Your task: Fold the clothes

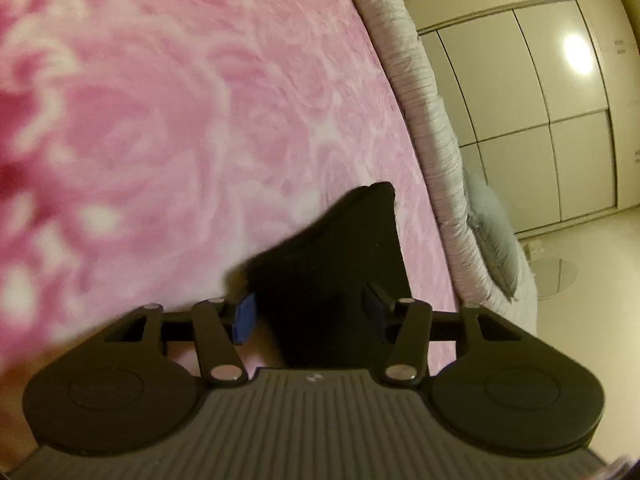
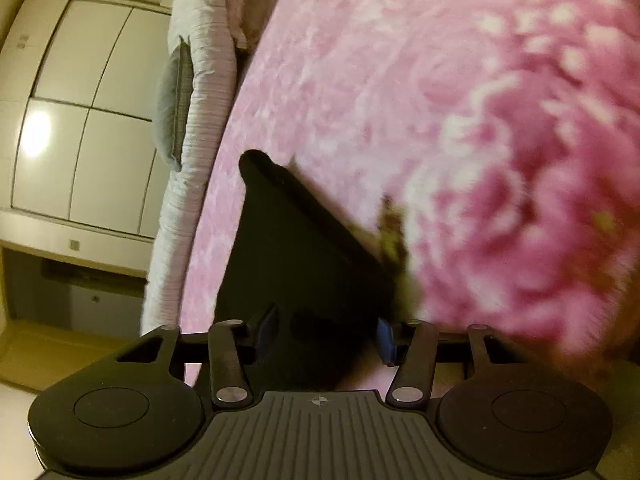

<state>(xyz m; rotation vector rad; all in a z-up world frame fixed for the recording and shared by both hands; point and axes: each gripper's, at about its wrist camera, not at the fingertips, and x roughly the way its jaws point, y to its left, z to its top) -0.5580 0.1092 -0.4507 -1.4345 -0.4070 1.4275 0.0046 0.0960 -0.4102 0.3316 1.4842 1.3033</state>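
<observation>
The black garment [image 1: 332,272] is seen low centre in the left wrist view, lying between the parted jaws of the left gripper [image 1: 310,316]; the blue pads are not seen pressing it. In the right wrist view it runs from lower centre up-left, with the right gripper [image 2: 326,334] spread wide around its near end. One garment is counted, on one pink blanket [image 2: 360,80]. Both grippers are judged equally near.

A home bedroom: a bed spread with a fluffy pink rose-patterned blanket [image 1: 200,100], a ribbed pale quilt [image 1: 424,120] and grey cushion [image 2: 174,100] along its edge, and tall glossy cream wardrobe doors [image 1: 540,100] reflecting a ceiling light.
</observation>
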